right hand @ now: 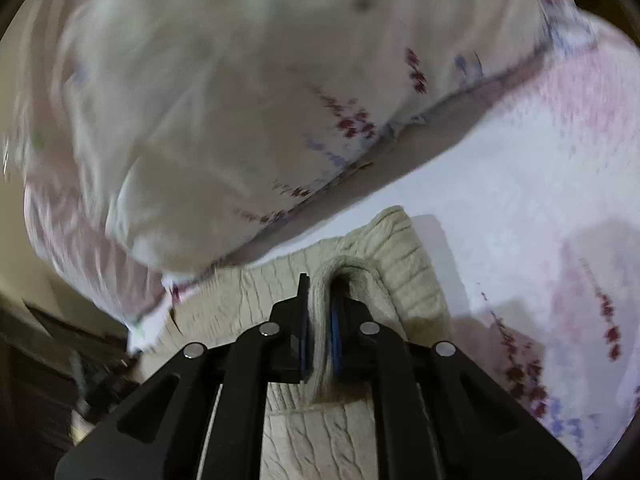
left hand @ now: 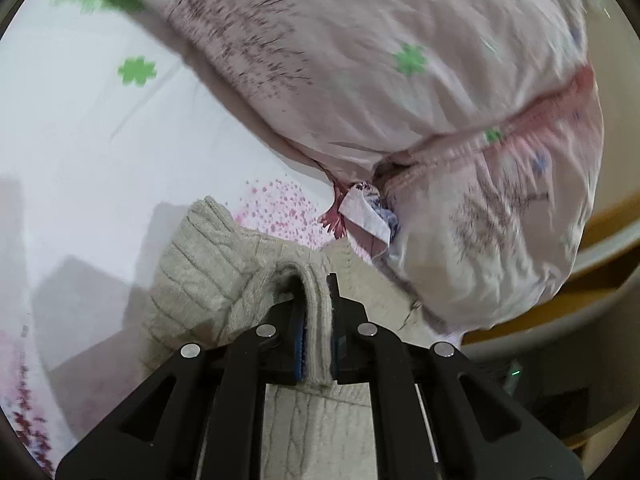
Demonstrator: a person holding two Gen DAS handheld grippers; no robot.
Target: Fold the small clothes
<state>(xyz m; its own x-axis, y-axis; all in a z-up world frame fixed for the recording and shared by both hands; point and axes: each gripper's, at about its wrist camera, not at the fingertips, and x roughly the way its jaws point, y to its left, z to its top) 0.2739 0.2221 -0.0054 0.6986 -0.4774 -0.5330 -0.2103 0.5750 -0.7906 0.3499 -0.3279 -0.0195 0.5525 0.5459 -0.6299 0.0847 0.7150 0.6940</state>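
Beige knit garment (left hand: 200, 280) on floral sheet (left hand: 100, 160), both grippers' jaws pinching its folded edge

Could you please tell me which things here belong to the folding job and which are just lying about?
Job:
- beige knit sweater
- left tongs, shut on its edge
- right tongs, gripping its edge

Lying about:
- floral pillow
- floral bedsheet

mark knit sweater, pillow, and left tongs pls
knit sweater (left hand: 192, 264): left wrist view, ribbed cuff lying on the sheet.
pillow (left hand: 400, 92): left wrist view, middle of its floral cover.
left tongs (left hand: 316, 292): left wrist view, between the tips, shut on a sweater fold.
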